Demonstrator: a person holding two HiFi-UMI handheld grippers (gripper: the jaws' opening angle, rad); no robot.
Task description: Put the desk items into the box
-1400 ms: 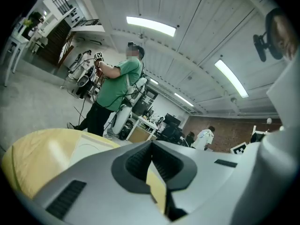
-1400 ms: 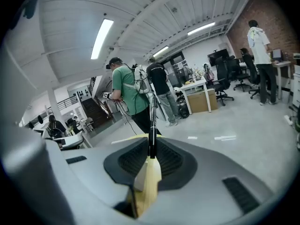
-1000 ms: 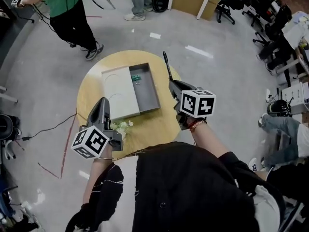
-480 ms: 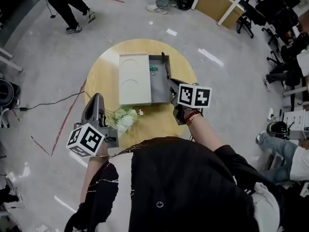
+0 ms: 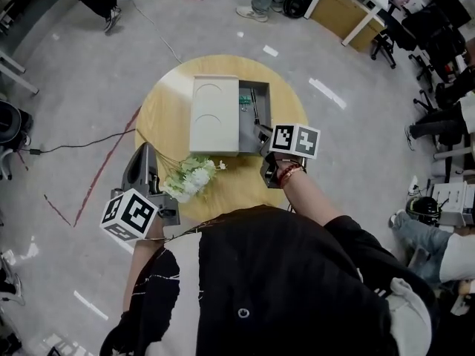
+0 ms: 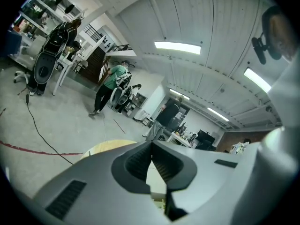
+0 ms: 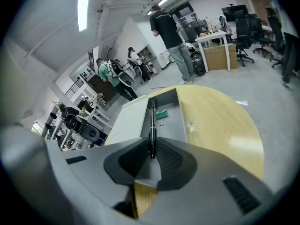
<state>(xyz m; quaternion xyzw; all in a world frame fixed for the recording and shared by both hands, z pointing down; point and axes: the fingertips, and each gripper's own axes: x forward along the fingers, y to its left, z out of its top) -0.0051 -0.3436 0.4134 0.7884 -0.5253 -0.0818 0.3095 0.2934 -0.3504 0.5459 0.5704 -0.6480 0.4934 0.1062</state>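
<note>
A grey box (image 5: 261,128) lies open on the round wooden table (image 5: 167,102), its white lid (image 5: 214,114) folded out to the left. A green binder clip (image 5: 243,101) lies inside it. My right gripper (image 5: 260,130) is shut on a black pen (image 5: 254,106), which reaches out low over the box's inside. In the right gripper view the pen (image 7: 152,125) runs from between the jaws along the box (image 7: 172,121), past the clip (image 7: 161,115). White flowers (image 5: 189,178) lie near the table's front edge. My left gripper (image 5: 146,149) hangs to their left, shut and holding nothing.
Red tape and a black cable (image 5: 89,143) run across the floor left of the table. Desks and office chairs (image 5: 415,28) stand at the far right. People (image 7: 169,36) stand beyond the table. A small clear item (image 7: 191,124) lies on the wood right of the box.
My right gripper has come down with the pen, from above the table's right side to low over the box. The left gripper has drawn away to the left of the flowers.
</note>
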